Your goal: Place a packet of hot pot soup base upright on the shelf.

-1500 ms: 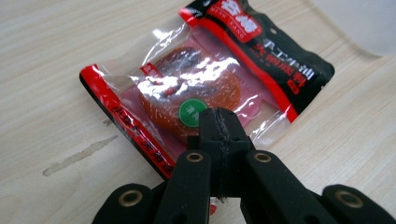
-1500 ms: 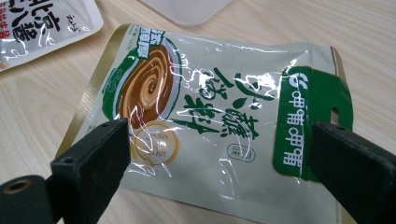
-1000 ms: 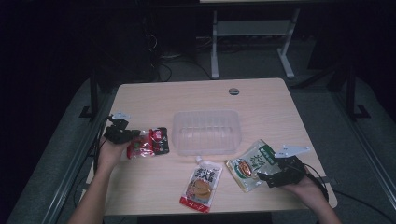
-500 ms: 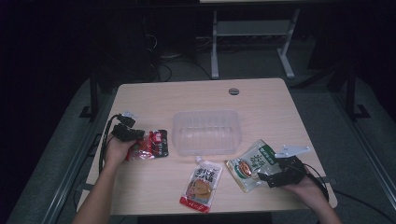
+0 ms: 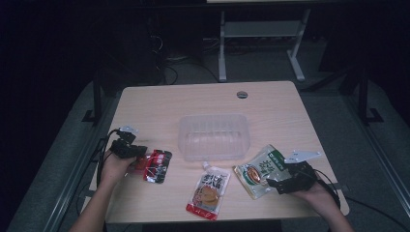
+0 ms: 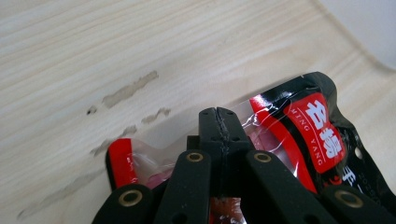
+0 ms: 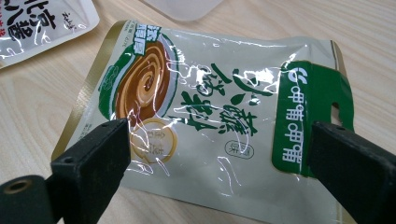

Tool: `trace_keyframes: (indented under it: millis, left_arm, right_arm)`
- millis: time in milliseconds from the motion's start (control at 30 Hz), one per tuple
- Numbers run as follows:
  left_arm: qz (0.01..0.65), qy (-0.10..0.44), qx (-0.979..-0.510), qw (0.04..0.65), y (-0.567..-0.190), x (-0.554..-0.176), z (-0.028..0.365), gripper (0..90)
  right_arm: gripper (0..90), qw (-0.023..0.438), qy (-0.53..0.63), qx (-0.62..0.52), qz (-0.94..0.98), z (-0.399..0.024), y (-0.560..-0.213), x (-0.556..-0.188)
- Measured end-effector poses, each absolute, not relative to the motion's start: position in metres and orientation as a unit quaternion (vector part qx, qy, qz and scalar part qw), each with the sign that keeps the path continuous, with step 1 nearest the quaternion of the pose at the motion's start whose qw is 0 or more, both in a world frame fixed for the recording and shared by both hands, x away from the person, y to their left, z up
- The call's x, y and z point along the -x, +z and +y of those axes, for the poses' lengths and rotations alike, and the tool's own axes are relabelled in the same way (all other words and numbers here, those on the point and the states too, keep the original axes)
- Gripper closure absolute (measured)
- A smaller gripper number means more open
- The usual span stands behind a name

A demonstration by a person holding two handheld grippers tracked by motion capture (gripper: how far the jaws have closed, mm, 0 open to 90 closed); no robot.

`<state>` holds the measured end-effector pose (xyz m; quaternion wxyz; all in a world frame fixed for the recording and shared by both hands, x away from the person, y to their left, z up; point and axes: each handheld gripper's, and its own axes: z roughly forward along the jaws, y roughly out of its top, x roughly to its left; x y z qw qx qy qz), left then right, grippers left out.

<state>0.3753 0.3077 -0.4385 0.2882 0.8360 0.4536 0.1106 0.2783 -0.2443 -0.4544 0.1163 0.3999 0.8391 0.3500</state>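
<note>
A red and black snack packet lies at the left of the wooden table. My left gripper is shut on the packet's left end. In the left gripper view the jaws meet over the clear film of the packet. A green and white pouch lies flat at the right. My right gripper stands open at its near edge. In the right gripper view the two jaws flank the pouch without pressing on it.
A clear plastic tub sits in the middle of the table; its corner lies beyond the red packet. A white and red spouted pouch lies between the two hands near the front edge. A grommet hole marks the far side.
My left hand has shifted right and then toward the near edge, and the red and black packet has gone with it. The right hand and the green pouch have stayed put.
</note>
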Motion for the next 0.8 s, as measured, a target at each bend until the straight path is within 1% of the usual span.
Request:
trace_keyframes:
  millis: [133,200,433,633,800]
  left_arm:
    - [0.459,0.134,-0.828,0.293,-0.433,-0.372,0.322,89.8]
    - [0.453,0.128,-0.827,0.308,-0.435,-0.373,0.327,89.8]
    - [0.445,0.120,-0.840,0.287,-0.440,-0.370,0.326,89.8]
    - [0.446,0.106,-0.840,0.290,-0.441,-0.352,0.327,89.8]
    - [0.439,0.109,-0.844,0.289,-0.441,-0.331,0.328,89.8]
  right_arm:
    - [6.1,0.115,0.350,-0.400,0.839,-0.245,-0.455,-0.279]
    - [6.1,0.116,0.348,-0.399,0.840,-0.244,-0.456,-0.279]
    - [6.1,0.116,0.347,-0.399,0.840,-0.245,-0.455,-0.279]
    - [6.1,0.115,0.348,-0.401,0.840,-0.245,-0.455,-0.278]
    - [6.1,0.117,0.350,-0.397,0.841,-0.243,-0.454,-0.278]
